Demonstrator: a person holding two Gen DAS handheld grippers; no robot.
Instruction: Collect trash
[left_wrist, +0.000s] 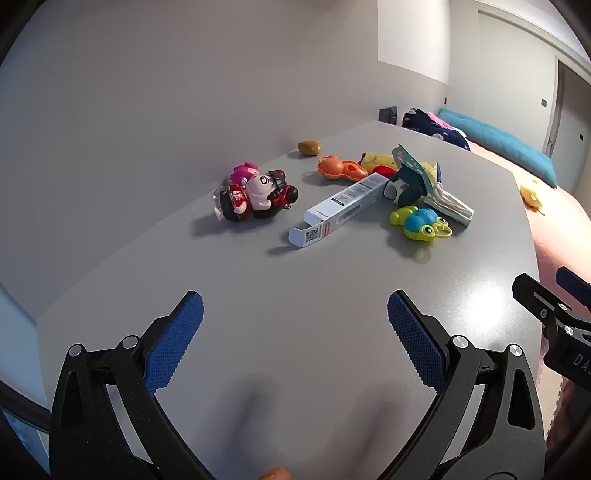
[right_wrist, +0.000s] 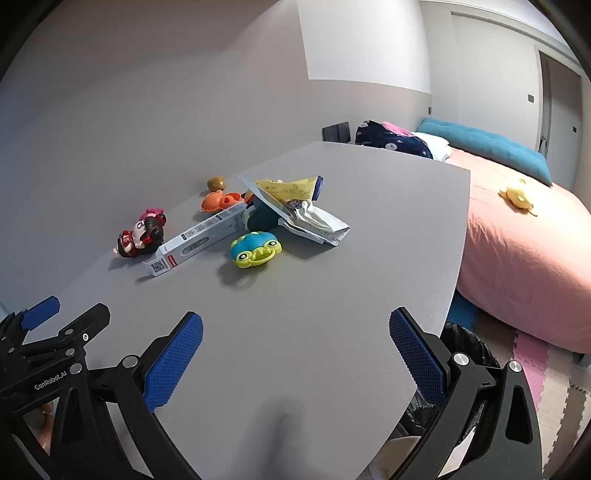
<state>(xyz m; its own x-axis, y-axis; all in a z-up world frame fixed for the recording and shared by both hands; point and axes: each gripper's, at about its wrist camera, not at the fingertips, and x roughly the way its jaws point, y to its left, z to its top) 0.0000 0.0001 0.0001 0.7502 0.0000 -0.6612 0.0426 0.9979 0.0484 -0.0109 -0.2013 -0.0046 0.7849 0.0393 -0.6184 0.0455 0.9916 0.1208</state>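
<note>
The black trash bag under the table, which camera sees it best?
The right wrist view. The black trash bag shows there below the table edge, just behind the right gripper, though partly hidden. The left wrist view doesn't show it at all, only the tabletop and toys.

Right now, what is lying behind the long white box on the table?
Behind the long white box lie an orange toy and a yellow wrapper. The pile of papers covers whatever lies under it.

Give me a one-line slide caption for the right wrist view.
Right gripper open above a grey table strewn with toys, a long white box and crumpled paper.
</note>
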